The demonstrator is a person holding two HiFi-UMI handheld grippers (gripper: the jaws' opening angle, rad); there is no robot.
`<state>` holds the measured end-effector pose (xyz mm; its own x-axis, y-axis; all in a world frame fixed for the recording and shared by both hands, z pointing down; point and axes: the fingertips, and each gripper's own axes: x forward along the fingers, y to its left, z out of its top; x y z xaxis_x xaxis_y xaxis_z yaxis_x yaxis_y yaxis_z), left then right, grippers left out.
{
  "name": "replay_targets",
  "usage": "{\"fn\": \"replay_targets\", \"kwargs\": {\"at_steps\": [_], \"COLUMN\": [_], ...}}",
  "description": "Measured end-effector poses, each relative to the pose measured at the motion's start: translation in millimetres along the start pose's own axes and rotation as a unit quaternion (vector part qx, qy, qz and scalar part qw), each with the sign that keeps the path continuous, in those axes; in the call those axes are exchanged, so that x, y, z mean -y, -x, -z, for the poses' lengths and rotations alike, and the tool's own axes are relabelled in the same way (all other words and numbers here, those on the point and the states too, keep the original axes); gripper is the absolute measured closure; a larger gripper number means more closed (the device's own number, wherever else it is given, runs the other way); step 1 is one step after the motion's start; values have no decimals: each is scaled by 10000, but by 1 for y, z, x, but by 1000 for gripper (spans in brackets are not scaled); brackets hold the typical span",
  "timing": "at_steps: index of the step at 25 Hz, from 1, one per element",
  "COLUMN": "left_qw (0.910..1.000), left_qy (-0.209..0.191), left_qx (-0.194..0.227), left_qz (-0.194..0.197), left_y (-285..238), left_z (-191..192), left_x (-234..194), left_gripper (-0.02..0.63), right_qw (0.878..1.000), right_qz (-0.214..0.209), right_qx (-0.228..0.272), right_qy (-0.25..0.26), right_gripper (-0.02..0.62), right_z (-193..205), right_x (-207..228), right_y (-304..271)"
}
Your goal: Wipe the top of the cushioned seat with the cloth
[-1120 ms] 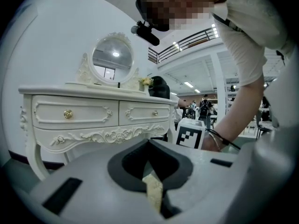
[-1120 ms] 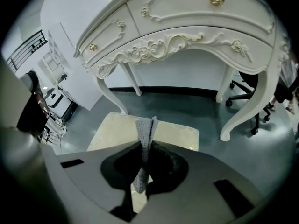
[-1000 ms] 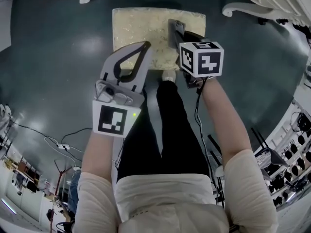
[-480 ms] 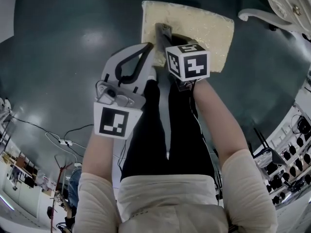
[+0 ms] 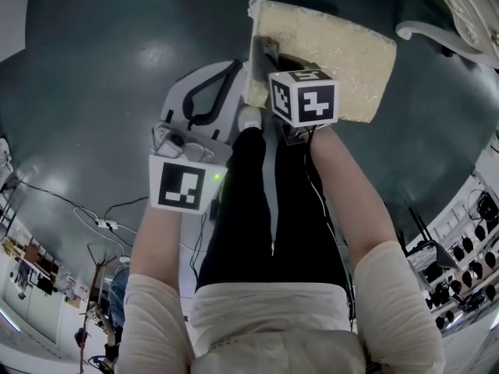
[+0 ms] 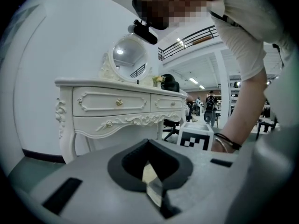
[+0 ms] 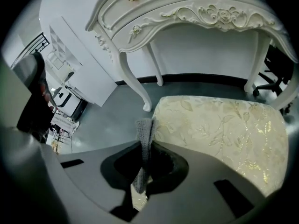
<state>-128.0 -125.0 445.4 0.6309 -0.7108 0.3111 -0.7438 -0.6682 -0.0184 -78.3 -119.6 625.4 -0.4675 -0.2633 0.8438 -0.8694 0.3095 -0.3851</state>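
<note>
Head view: the seat (image 5: 343, 49), a pale brocade cushion, lies on the dark floor (image 5: 93, 68) ahead of the person. The right gripper (image 5: 265, 57) reaches over its near left corner. The left gripper (image 5: 232, 72) hangs just beside that corner, over the floor and off the cushion.

Left gripper view: the jaws are closed on each other and hold nothing; a pale sliver shows past them, probably the seat. Beyond stands a white dresser (image 6: 112, 106) with a round mirror (image 6: 128, 55). Its drawers are shut, so their contents cannot be seen.

Right gripper view: the jaws are clamped on the cloth (image 7: 144, 134), a small grey knitted piece bunched into a narrow upright fold that stands clear of the tips. It sits at the seat's left edge, whether touching or just above I cannot tell.

The cloth looks light, soft and limp, so it will drag and fold as it moves. A pinch low on the bunch, as now, leaves enough free to wipe with. The seat looks padded and yielding, with a textured weave that may catch the knit. No open containers are in view.
</note>
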Motion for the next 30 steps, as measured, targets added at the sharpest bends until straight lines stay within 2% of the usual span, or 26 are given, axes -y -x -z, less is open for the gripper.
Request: {"fn": "replay_targets", "kwargs": {"at_steps": [11,30], "left_qw": [9999,9996], "left_qy": [134,-19], "left_qx": [-64,-194], "left_qz": [-60,206], "left_y": [-32,-111], "left_z": [1,-11], "left_x": [15,117], "left_gripper": [604,604], "right_qw": [9999,9988], "right_qz": [96,384], "right_qx": [-19,83], "right_qy": [-63,-299], "right_gripper": [568,568], "right_z": [13,57], "right_x": [43,168], "right_y": [25,96]}}
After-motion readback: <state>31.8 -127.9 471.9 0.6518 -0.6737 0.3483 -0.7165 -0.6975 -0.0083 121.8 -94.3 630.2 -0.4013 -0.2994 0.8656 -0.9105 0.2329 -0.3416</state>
